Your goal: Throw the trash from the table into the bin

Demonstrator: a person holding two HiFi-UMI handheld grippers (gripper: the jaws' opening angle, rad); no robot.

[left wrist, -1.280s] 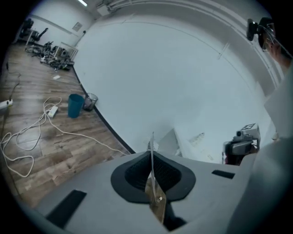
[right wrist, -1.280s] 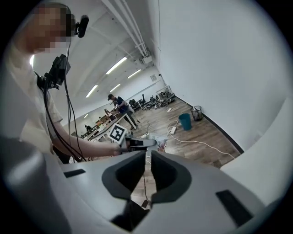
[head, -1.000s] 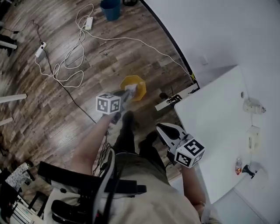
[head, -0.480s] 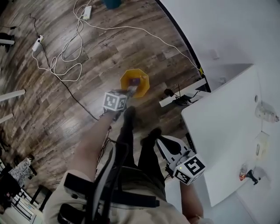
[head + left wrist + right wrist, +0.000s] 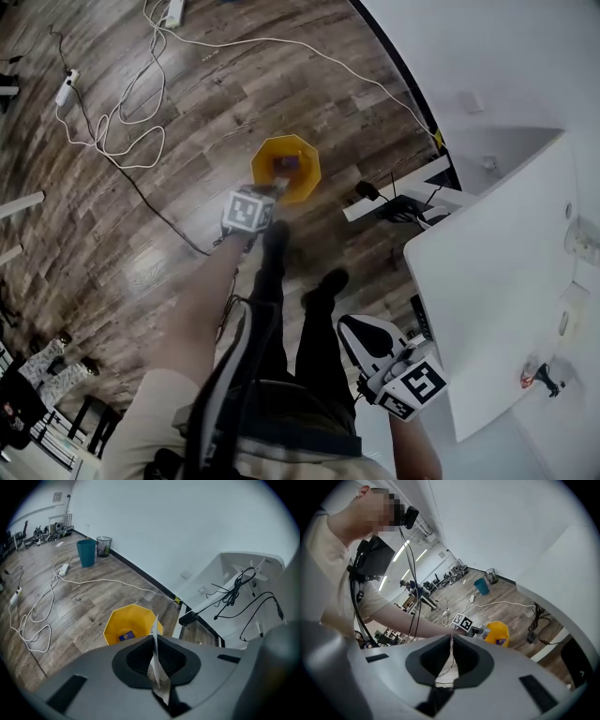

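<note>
**A:** What's the layout here?

**B:** Wood-plank floor (image 5: 187, 112), a smooth white table (image 5: 497, 281) on the right, and an eight-sided yellow plastic bin (image 5: 305, 183) on the floor near it.

**A:** And the claws?

**B:** The left gripper (image 5: 277, 187) is on an outstretched arm, tilted down toward the bin and clamped on a thin crinkled paper scrap (image 5: 154, 663). The right gripper (image 5: 451, 639) is low by the table edge, pinched closed with nothing in it.
</note>
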